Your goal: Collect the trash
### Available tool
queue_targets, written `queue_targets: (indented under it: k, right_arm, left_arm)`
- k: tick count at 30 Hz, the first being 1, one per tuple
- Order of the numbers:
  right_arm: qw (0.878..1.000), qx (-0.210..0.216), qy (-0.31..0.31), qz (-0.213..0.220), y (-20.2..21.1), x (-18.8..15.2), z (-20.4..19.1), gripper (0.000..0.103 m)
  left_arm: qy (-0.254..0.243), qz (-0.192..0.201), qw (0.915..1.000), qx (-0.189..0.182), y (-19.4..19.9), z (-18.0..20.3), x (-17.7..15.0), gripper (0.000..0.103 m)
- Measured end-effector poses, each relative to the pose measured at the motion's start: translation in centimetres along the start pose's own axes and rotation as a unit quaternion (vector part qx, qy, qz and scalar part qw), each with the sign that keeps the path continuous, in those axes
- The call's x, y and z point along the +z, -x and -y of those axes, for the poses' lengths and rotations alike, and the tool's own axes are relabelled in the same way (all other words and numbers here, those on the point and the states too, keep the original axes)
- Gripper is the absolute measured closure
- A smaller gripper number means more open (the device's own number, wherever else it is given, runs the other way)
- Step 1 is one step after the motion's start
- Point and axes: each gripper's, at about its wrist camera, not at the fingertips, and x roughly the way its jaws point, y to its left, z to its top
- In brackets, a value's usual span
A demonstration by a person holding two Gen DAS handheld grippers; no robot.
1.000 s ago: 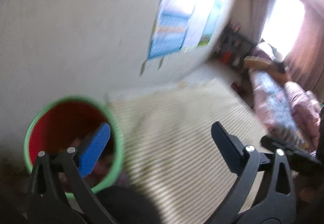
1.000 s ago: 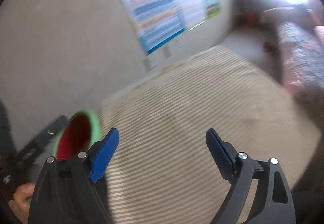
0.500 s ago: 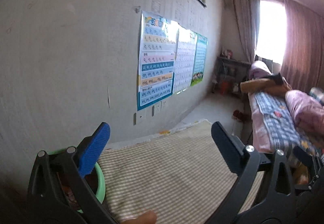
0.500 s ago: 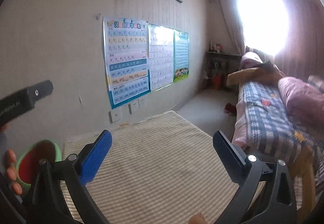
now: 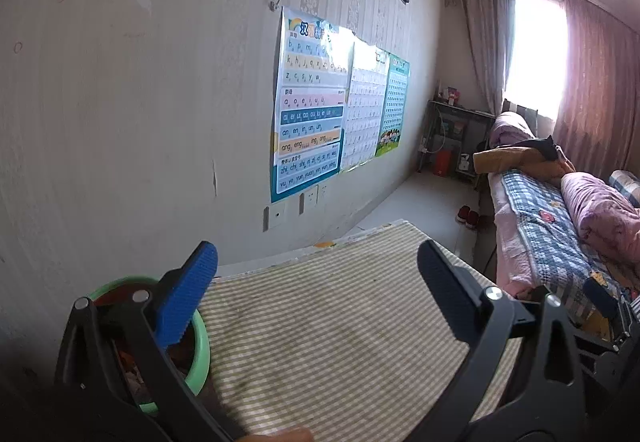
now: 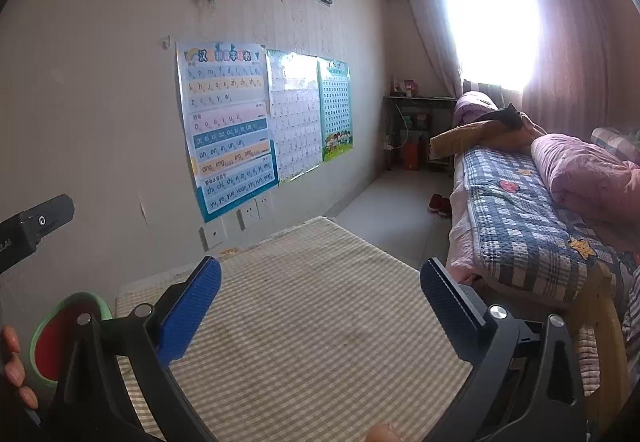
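A green bin [image 5: 202,346] with trash inside sits behind my left hand-held gripper's [image 5: 316,294] blue finger, at the striped bench's [image 5: 340,338] edge. Both my left and right hand-held gripper [image 6: 320,302] gape wide and empty over the bench; a bed [image 6: 520,210] lies to their right.

Surface [image 6: 304,326]: woven checked cloth, matt, slightly stained. Bin [image 5: 200,346]: smooth green plastic rim, red inside. Left gripper [image 5: 316,290] fingers [image 5: 188,294]: ribbed blue pad, matt black plastic frame, shiny metal screws. Posters [image 6: 228,126]: glossy paper, glare. Wall [image 5: 120,102]: matt, scuffed. Bed [image 6: 520,210]: quilted checked cloth. Curtains [image 5: 596,90]: thin fabric.
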Motion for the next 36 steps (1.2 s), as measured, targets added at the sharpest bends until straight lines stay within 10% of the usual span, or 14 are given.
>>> queue_targets:
  k: [36]
  right_arm:
    - [0.999,0.0,-0.014,-0.041,-1.8,-1.6,0.8,0.007]
  left_arm:
    - [-0.008,-0.034,0.9994,0.001,-1.8,0.2,-1.1,0.005]
